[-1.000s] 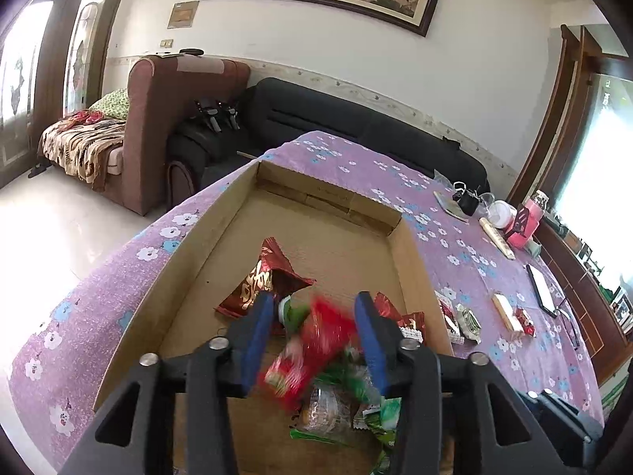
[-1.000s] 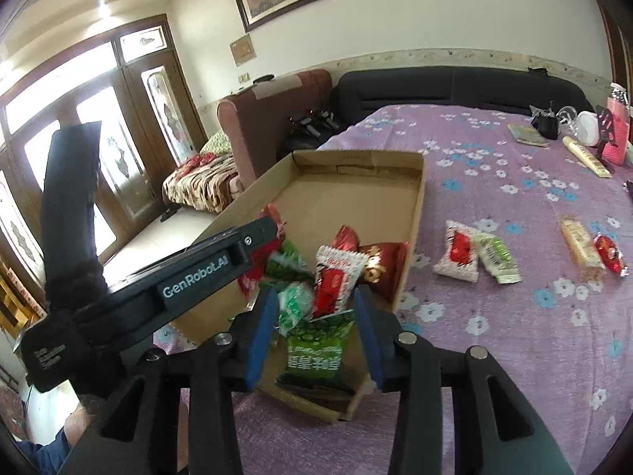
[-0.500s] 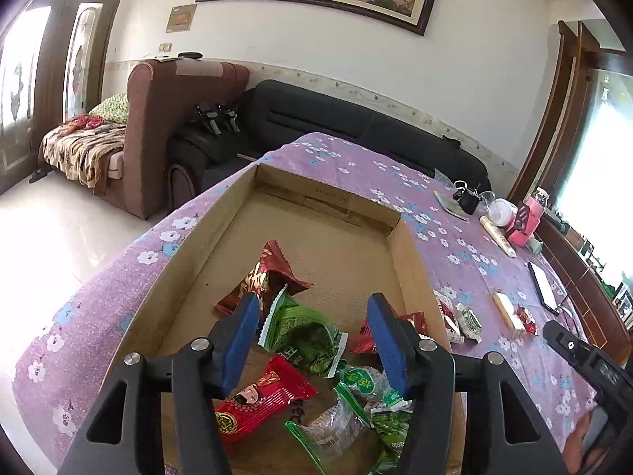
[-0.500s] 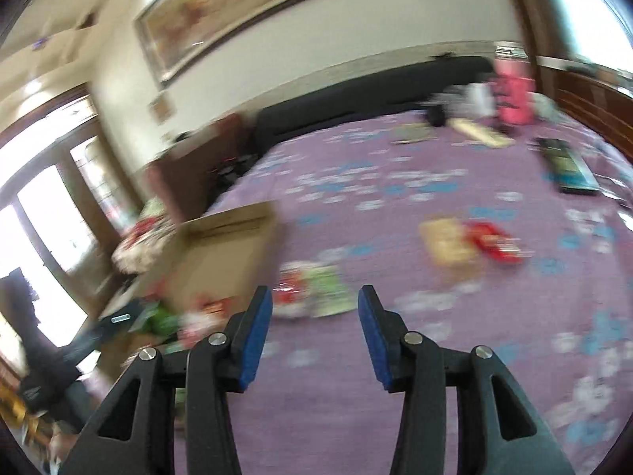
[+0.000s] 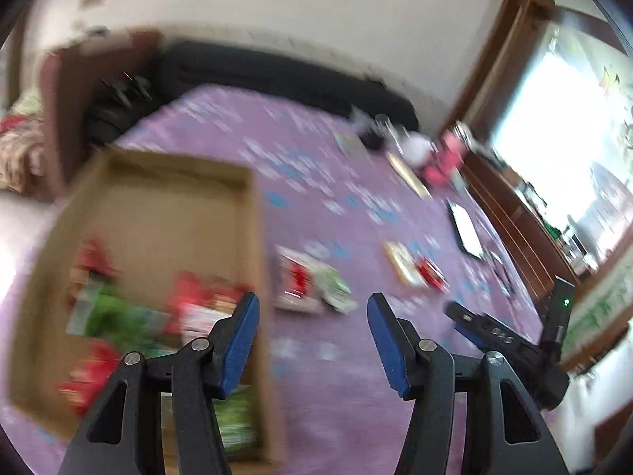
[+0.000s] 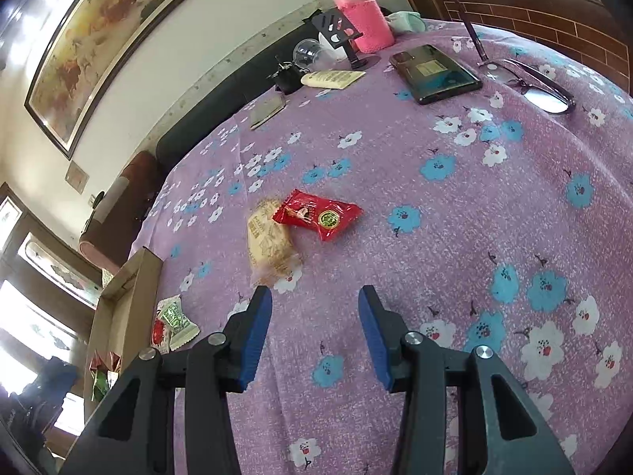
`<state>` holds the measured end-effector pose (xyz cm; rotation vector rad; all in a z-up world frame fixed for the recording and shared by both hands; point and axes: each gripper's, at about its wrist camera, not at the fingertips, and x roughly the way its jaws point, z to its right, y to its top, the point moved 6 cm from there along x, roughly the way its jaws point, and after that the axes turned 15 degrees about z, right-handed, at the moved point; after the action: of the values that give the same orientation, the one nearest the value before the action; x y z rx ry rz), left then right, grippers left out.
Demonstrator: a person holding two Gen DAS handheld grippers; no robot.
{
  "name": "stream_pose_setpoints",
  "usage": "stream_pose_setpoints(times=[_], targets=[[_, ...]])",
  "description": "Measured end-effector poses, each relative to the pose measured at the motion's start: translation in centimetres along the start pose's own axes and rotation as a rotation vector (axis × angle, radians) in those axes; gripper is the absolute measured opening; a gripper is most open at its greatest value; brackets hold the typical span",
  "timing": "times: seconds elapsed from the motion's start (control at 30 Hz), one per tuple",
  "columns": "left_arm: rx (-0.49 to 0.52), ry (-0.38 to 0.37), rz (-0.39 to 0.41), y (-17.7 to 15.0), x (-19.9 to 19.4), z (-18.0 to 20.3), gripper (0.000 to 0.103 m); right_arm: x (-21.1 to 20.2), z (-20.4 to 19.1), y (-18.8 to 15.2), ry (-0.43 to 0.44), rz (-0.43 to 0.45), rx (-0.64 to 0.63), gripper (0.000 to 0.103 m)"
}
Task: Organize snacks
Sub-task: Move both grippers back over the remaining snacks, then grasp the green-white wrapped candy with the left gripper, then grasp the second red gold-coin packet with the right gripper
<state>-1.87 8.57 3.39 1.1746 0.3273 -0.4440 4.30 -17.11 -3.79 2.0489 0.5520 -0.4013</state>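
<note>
- Left gripper (image 5: 312, 336) — your blue pads stand apart with nothing between them; it hangs over the purple cloth (image 5: 336, 376) just beside the box's right wall. This view is motion-blurred.
- Right gripper (image 6: 314, 334) — your jaws are parted and empty, over bare cloth; the nearest packet lies just past the left pad.
- Box (image 5: 253, 237) — shallow cardboard, on the cloth at the left of the left view. Snacks (image 5: 130, 312) fill its near end, red and green wrappers; details too blurred to tell apart.
- Two packets (image 5: 312, 287) — one red-and-white, one green-and-white, side by side on the cloth just outside the box's right wall. In the right view they show at the far left, beside the box.
- Tan packet (image 6: 271, 243) — flat on the cloth ahead of your right gripper.
- Red packet (image 6: 318, 213) — its left end overlaps the tan packet's upper edge; touching it.
- Phone (image 6: 435, 73) — dark, face up, at the far side of the table, well apart from the snacks.
- Glasses (image 6: 530, 87) — right of the phone, near the table edge.
- Pink bottle (image 6: 362, 12) — upright behind the phone, a black stand (image 6: 340, 35) just in front of it.
- Tube (image 6: 332, 78) — cream, lying left of the phone.
- Sofa (image 5: 277, 75) — black, beyond the table's far edge.
</note>
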Motion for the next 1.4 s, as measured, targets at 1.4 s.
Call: stream_pose_setpoints(times=[1.4], targets=[[0.150, 0.062, -0.130, -4.6, 10.3, 4.1, 0.028, 6.3, -1.0, 4.3, 0.090, -0.149, -0.237, 0.044]])
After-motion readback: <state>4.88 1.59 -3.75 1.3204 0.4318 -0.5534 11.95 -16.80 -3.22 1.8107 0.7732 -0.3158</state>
